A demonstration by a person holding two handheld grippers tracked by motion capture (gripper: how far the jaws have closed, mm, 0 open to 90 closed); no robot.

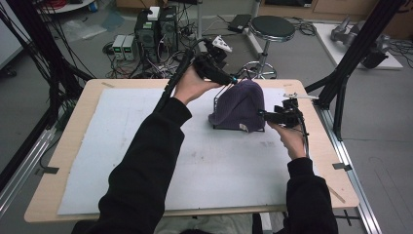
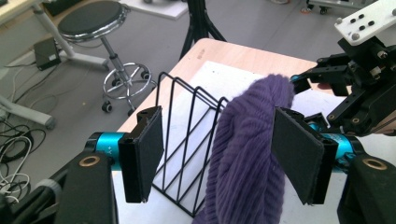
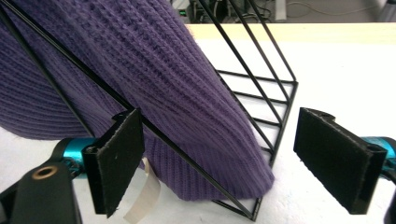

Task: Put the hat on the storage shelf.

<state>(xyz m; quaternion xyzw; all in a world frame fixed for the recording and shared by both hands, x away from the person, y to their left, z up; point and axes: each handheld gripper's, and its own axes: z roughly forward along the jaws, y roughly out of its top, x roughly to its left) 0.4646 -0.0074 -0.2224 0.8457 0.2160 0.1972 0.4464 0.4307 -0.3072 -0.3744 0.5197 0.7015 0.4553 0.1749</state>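
Note:
A purple knit beanie (image 1: 241,105) is draped over a black wire rack (image 1: 217,100) on the white mat. My left gripper (image 1: 232,79) is at the beanie's top, open. In the left gripper view the beanie's crown (image 2: 247,154) sits between the wide-apart pads, close to the right pad (image 2: 296,154), with the rack (image 2: 187,135) behind it. My right gripper (image 1: 263,116) is at the beanie's lower right side, also open. In the right gripper view its gripper (image 3: 226,158) straddles the beanie's hem (image 3: 187,116) and a corner of the rack (image 3: 280,130); a white label (image 3: 142,198) hangs from the hem.
The white mat (image 1: 146,146) covers most of the wooden table (image 1: 78,112). A stool (image 1: 272,29), computers and cables (image 1: 146,39) stand on the floor beyond the far edge. Black frame posts (image 1: 350,58) rise at the table's right side.

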